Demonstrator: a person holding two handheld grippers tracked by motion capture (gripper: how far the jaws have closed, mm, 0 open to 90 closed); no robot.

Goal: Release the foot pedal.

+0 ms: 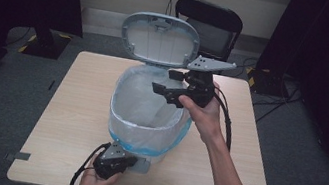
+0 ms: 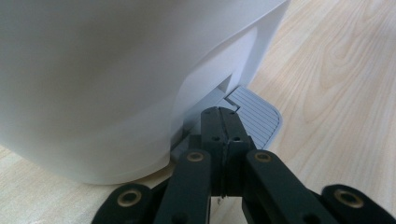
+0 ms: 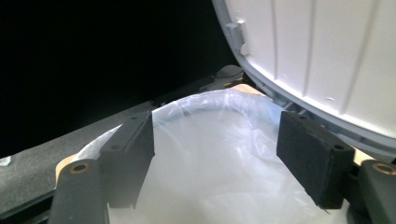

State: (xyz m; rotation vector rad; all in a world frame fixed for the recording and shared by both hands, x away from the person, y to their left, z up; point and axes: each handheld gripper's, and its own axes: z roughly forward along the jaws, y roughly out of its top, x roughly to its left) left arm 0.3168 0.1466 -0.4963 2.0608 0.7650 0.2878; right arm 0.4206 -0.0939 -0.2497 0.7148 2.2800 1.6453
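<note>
Two grippers bracket the white pedal bin (image 1: 148, 115) with raised grey lid (image 1: 160, 38) mid-table: my right gripper (image 1: 168, 92), jaws spread and empty, hangs directly above its bag-lined mouth, nearer than my closed left gripper (image 2: 225, 126) pressing the grey pedal (image 2: 254, 114).

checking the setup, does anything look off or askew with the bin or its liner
Nothing stands out. The bin stands upright on the table, lid up, liner folded evenly over its rim.
</note>
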